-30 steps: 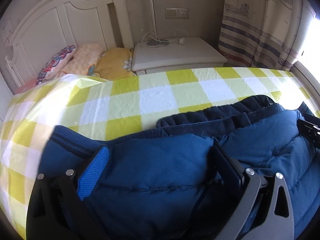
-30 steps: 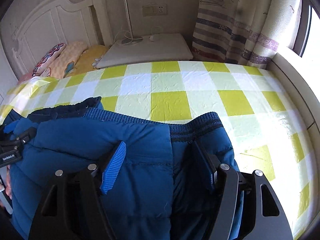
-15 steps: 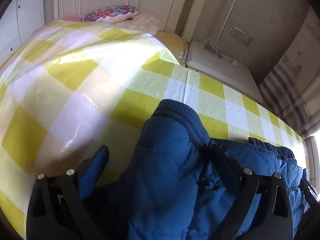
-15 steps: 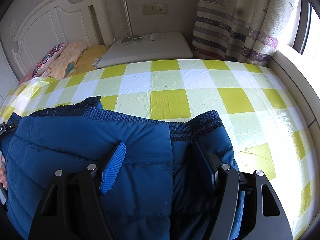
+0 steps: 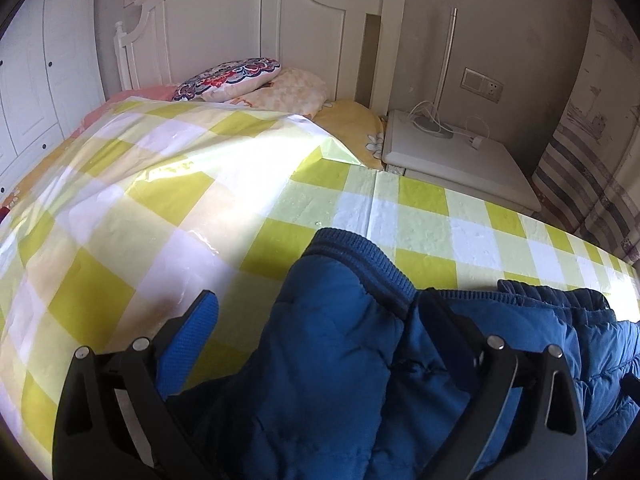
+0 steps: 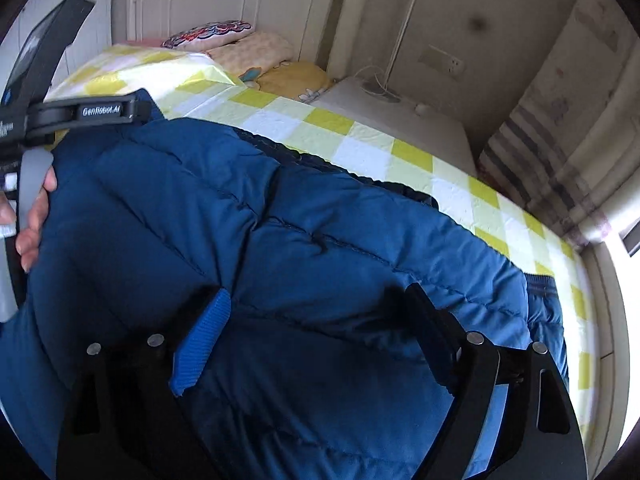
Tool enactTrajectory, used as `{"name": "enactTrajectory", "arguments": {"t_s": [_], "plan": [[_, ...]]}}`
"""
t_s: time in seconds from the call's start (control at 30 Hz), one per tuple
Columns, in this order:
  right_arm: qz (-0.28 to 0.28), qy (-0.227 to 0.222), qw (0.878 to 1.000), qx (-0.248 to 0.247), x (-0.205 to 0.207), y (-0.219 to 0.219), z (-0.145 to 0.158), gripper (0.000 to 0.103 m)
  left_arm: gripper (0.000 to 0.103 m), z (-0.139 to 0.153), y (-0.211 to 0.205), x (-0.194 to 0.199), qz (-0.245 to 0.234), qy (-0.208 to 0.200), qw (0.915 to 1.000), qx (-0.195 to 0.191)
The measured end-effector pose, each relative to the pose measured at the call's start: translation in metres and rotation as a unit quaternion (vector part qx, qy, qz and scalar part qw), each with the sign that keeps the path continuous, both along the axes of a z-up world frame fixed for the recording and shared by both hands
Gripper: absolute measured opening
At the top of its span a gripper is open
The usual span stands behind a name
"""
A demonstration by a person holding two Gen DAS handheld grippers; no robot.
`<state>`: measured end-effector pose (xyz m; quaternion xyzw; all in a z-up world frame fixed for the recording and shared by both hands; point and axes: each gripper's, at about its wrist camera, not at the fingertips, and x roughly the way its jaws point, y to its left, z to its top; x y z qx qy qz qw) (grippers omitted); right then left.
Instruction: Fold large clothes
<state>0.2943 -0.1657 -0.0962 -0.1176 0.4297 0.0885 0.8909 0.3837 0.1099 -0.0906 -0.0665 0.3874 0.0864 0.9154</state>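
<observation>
A puffy blue jacket point(image 5: 340, 360) lies on the bed's yellow-and-white checked cover point(image 5: 160, 200). In the left wrist view its ribbed hem corner point(image 5: 360, 256) points up between the fingers of my left gripper point(image 5: 316, 300). That gripper is open: the jacket lies against the right finger, while the blue left pad point(image 5: 192, 336) stands clear of it. My right gripper point(image 6: 316, 292) hovers over the jacket point(image 6: 320, 208). Its jaws are opening, with quilted fabric between and under the pads and nothing pinched. The left gripper point(image 6: 80, 112) and a hand point(image 6: 36, 216) show at the right view's left edge.
A white headboard point(image 5: 260, 32) and pillows point(image 5: 240, 76) are at the bed's far end. A white nightstand point(image 5: 452, 160) with a lamp and cable stands beside it. A striped curtain point(image 5: 592, 184) hangs at the right and white wardrobe doors point(image 5: 32, 80) at the left.
Both grippers rolled and swung to the left. The right one let its jaws widen and now sits over the jacket's middle instead of its hem. The left now has only the hem corner between its fingers.
</observation>
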Motion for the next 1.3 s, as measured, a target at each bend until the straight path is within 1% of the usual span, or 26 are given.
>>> {"name": "enactTrajectory", "arguments": {"t_s": [0.03, 0.1, 0.17, 0.23, 0.27, 0.3, 0.33, 0.37, 0.43, 0.47, 0.5, 0.57, 0.6, 0.63, 0.67, 0.73, 0.77, 0.8, 0.9, 1.0, 1.07, 1.13, 1.17, 1.2, 1.27, 1.3], "plan": [[-0.016, -0.002, 1.0, 0.01, -0.002, -0.013, 0.007, 0.08, 0.099, -0.001, 0.001, 0.0, -0.001, 0.002, 1.0, 0.0], [-0.054, -0.03, 0.998, 0.012, -0.012, -0.038, 0.021, 0.08, 0.099, -0.001, 0.002, 0.0, -0.001, 0.003, 1.0, -0.002], [-0.097, -0.041, 0.994, 0.032, -0.022, -0.076, 0.027, 0.081, 0.099, -0.002, 0.003, 0.001, -0.001, 0.004, 1.0, -0.004], [-0.141, -0.026, 0.989, 0.045, -0.023, -0.11, 0.013, 0.081, 0.099, -0.003, 0.003, 0.001, -0.001, 0.005, 1.0, -0.004], [-0.159, -0.008, 0.986, 0.046, -0.02, -0.125, -0.004, 0.082, 0.099, -0.003, 0.002, 0.001, -0.001, 0.004, 1.0, -0.003], [-0.157, 0.005, 0.983, 0.092, -0.019, -0.139, -0.016, 0.082, 0.099, -0.002, 0.001, 0.001, -0.003, 0.002, 1.0, 0.002], [-0.16, 0.006, 0.978, 0.131, -0.018, -0.149, -0.02, 0.082, 0.099, -0.001, -0.001, 0.0, -0.004, -0.001, 1.0, 0.007], [-0.161, 0.005, 0.979, 0.126, -0.017, -0.148, -0.02, 0.082, 0.099, 0.002, -0.004, -0.002, -0.007, -0.007, 0.9999, 0.013], [-0.161, -0.001, 0.983, 0.085, -0.013, -0.135, -0.022, 0.082, 0.099, 0.015, -0.011, -0.012, -0.022, -0.031, 0.9989, 0.026], [-0.161, -0.004, 0.984, 0.071, -0.014, -0.13, -0.022, 0.082, 0.099, 0.024, -0.016, -0.022, -0.029, -0.046, 0.998, 0.033], [-0.161, -0.007, 0.985, 0.065, -0.015, -0.127, -0.022, 0.082, 0.099, 0.037, -0.024, -0.039, -0.048, -0.072, 0.9959, 0.027], [-0.161, -0.006, 0.984, 0.074, -0.013, -0.129, -0.023, 0.082, 0.1, 0.053, -0.043, -0.068, -0.107, -0.1, 0.9891, 0.005], [-0.161, -0.004, 0.984, 0.08, -0.013, -0.131, -0.024, 0.082, 0.1, 0.057, -0.062, -0.084, -0.154, -0.102, 0.9827, 0.013], [-0.161, -0.003, 0.984, 0.081, -0.013, -0.131, -0.024, 0.082, 0.1, 0.056, -0.081, -0.097, -0.189, -0.098, 0.9766, 0.035], [-0.161, -0.003, 0.984, 0.08, -0.012, -0.13, -0.025, 0.082, 0.1, 0.045, -0.105, -0.109, -0.227, -0.081, 0.9677, 0.073], [-0.162, -0.006, 0.984, 0.077, -0.013, -0.13, -0.023, 0.082, 0.101, 0.01, -0.138, -0.115, -0.266, -0.027, 0.9545, 0.132], [-0.162, -0.007, 0.984, 0.079, -0.024, -0.133, -0.02, 0.083, 0.101, -0.011, -0.145, -0.116, -0.27, -0.017, 0.9517, 0.144], [-0.162, -0.009, 0.983, 0.081, -0.024, -0.134, -0.02, 0.083, 0.101, -0.013, -0.14, -0.117, -0.261, -0.03, 0.9565, 0.126], [-0.162, -0.008, 0.984, 0.076, -0.027, -0.135, -0.018, 0.083, 0.101, -0.016, -0.125, -0.106, -0.25, -0.011, 0.9651, 0.076], [-0.171, -0.023, 0.984, 0.053, -0.04, -0.126, -0.002, 0.083, 0.101, -0.02, -0.125, -0.107, -0.248, -0.011, 0.9653, 0.081], [-0.147, -0.052, 0.985, 0.075, -0.061, -0.11, 0.017, 0.083, 0.101, -0.021, -0.126, -0.108, -0.247, -0.014, 0.9651, 0.087], [-0.112, -0.086, 0.988, 0.069, -0.084, -0.089, 0.03, 0.083, 0.101, -0.019, -0.126, -0.11, -0.246, -0.014, 0.9654, 0.086], [-0.096, -0.095, 0.989, 0.057, -0.093, -0.076, 0.031, 0.083, 0.101, -0.019, -0.126, -0.111, -0.246, -0.015, 0.9655, 0.085], [-0.084, -0.091, 0.991, 0.05, -0.097, -0.068, 0.026, 0.083, 0.101, -0.018, -0.127, -0.112, -0.245, -0.015, 0.9655, 0.086], [-0.07, -0.06, 0.995, 0.026, -0.097, -0.058, -0.001, 0.083, 0.101, -0.017, -0.125, -0.113, -0.244, -0.018, 0.9661, 0.083], [-0.072, -0.062, 0.995, 0.039, -0.096, -0.062, -0.007, 0.084, 0.101, -0.017, -0.124, -0.114, -0.243, -0.018, 0.9665, 0.081]]}}
